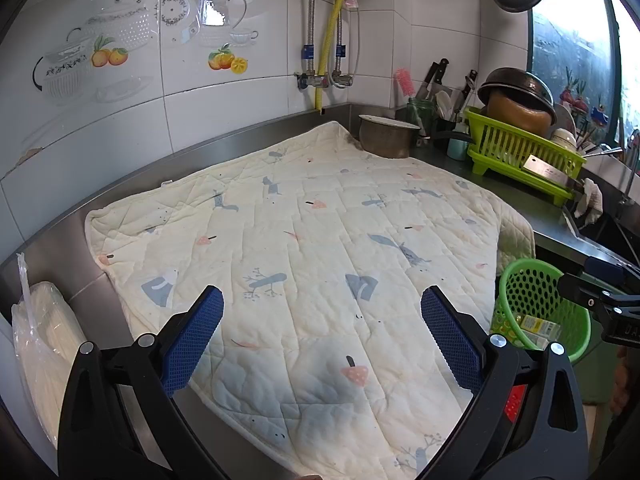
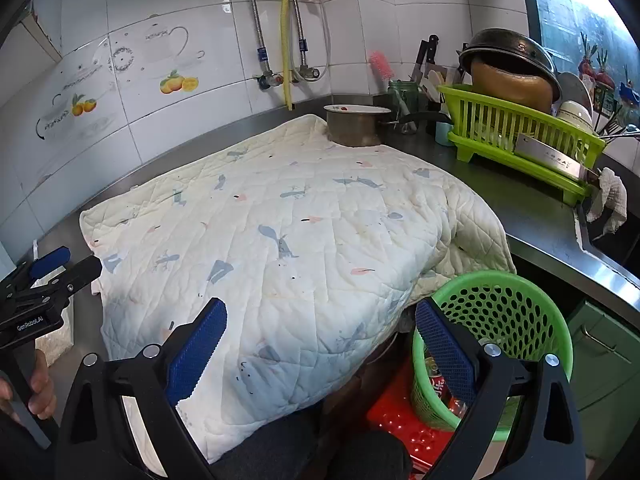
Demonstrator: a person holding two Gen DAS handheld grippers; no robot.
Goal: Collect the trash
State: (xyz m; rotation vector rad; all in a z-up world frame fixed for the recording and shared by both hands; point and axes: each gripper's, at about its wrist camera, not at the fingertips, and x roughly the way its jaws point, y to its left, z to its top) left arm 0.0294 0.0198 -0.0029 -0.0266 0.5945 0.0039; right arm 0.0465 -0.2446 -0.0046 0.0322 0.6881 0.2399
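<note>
A green perforated trash basket (image 2: 500, 320) stands on a red stool (image 2: 394, 416) beside the counter's front right; it also shows in the left wrist view (image 1: 536, 300). Inside lie a red soda can (image 2: 436, 384) and yellow-green packaging (image 1: 538, 326). A cream quilted mat (image 1: 304, 256) with blue and pink prints covers the counter (image 2: 536, 216); no loose trash shows on it. My left gripper (image 1: 322, 328) is open and empty above the mat's near edge. My right gripper (image 2: 320, 344) is open and empty, its right finger over the basket's rim.
A metal pot (image 1: 386, 136) sits at the mat's far corner. A green dish rack (image 2: 520, 136) with bowls, a cleaver and knives stands at the right, before the sink (image 2: 612, 236). A plastic bag of white sticks (image 1: 44, 344) lies at the left.
</note>
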